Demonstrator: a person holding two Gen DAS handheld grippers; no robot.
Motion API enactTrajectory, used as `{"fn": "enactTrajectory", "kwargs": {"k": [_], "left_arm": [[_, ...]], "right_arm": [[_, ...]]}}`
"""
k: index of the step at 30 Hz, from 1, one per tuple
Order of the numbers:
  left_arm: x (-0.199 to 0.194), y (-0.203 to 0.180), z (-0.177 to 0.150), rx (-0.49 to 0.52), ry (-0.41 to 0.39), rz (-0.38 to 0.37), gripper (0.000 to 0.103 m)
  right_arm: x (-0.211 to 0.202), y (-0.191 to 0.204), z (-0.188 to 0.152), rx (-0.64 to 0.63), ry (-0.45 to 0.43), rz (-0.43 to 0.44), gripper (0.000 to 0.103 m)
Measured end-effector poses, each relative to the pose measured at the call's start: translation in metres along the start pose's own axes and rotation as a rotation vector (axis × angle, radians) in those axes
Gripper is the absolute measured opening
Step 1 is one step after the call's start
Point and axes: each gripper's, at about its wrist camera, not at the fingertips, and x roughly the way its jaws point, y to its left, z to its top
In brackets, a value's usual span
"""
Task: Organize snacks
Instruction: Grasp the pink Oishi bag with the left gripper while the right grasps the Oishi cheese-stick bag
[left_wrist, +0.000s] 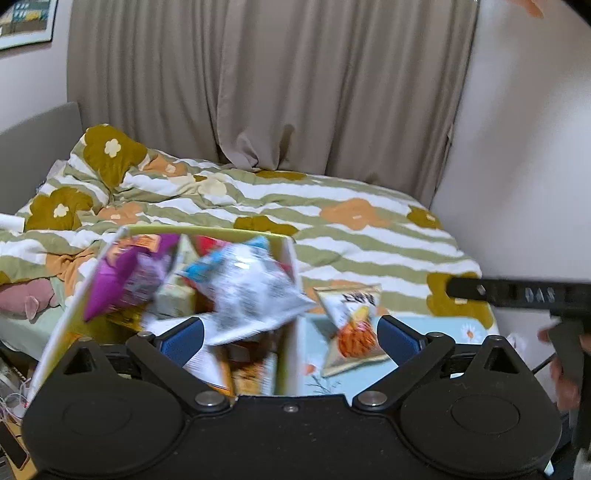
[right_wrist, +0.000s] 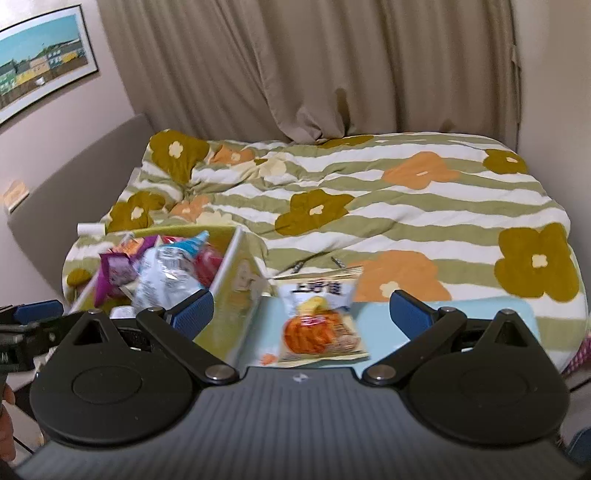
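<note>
Floral bedding (right_wrist: 369, 206) fills the background; on the pale blue mat (right_wrist: 461, 314) lies one orange snack packet (right_wrist: 319, 325), flat, just beside the yellow box (right_wrist: 240, 280) of snacks; its long axis runs away from the cameras, sealed top edge farthest; likely light, crinkly, slippery, best pinched at a sealed edge; left gripper (left_wrist: 290, 336) and right gripper (right_wrist: 301, 314) both gape, holding nothing.
</note>
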Motion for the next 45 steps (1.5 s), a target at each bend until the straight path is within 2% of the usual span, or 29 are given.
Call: {"fn": "enactTrajectory", "kwargs": {"k": [5,12,19,28,33,34,39,45], "left_arm": [[0.019,-0.046,-0.018,0.01,0.039,0.016,0.101],[0.07,-0.091,-0.056,0.059,0.17,0.014,0.099],[0.117,-0.098,-0.089,0.096,0.29,0.079,0.097],[0.153,-0.096,-0.113,0.138,0.404,0.137,0.091],[0.159,-0.092,-0.122,0.132,0.429,0.155,0.087],[0.159,-0.091,-0.124,0.124,0.43,0.155,0.082],[0.156,-0.083,-0.125,0.075,0.415,0.132,0.075],[0.153,-0.084,-0.123,0.071,0.405,0.131,0.063]], "right_arm": [[0.018,-0.042,0.006,-0.045,0.046,0.074,0.103],[0.064,-0.084,0.004,-0.131,0.133,0.176,0.103],[0.118,-0.106,-0.007,-0.096,0.222,0.294,0.103],[0.166,-0.1,-0.022,-0.102,0.303,0.354,0.103],[0.182,-0.097,-0.026,-0.08,0.316,0.382,0.103],[0.185,-0.096,-0.026,-0.078,0.317,0.385,0.103],[0.196,-0.088,-0.026,-0.061,0.314,0.4,0.103],[0.211,-0.077,-0.029,-0.06,0.342,0.414,0.103]]}}
